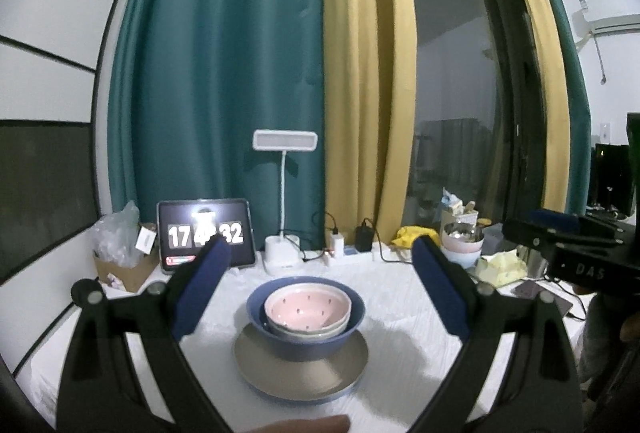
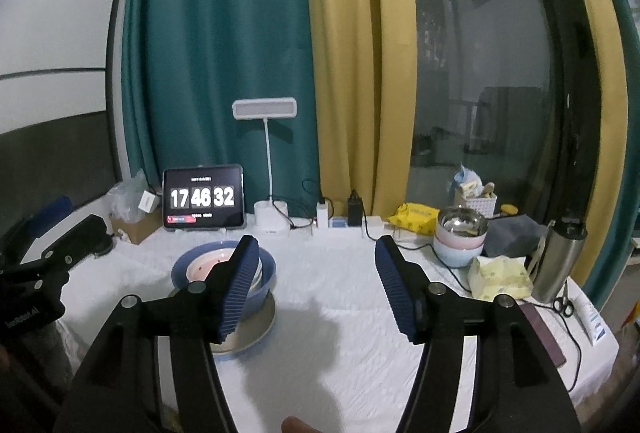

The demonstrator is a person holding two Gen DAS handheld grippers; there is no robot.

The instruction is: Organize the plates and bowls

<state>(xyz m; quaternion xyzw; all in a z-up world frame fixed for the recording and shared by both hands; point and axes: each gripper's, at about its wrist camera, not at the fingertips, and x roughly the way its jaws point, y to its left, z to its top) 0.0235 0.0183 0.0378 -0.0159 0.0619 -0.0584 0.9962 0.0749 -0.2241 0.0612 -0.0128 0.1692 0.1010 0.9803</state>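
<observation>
A pink bowl point(image 1: 307, 307) with small dark specks is sitting nested in a pale bowl point(image 1: 310, 329), both inside a larger blue bowl point(image 1: 306, 343), and the whole stack is resting on a grey plate point(image 1: 300, 373) near the middle of the bench point(image 1: 400, 333), which is wearing a white cloth. The left gripper point(image 1: 320, 273) is hovering over this stack, its jaws spread wide and holding nothing, the bowls lying between and beyond them. The right gripper point(image 2: 316, 281) is hanging to the stack's right over bare cloth, jaws likewise spread and empty; from it the blue bowl point(image 2: 224, 273) is showing at ten o'clock, partly hidden behind one finger. At two o'clock from the stack, a second pile of bowls point(image 2: 460, 237), topped by a metal one, is standing near the bench's far edge. A tablet clock point(image 2: 203, 197) and a white desk lamp point(image 2: 268, 169) are standing at eleven and twelve o'clock.
</observation>
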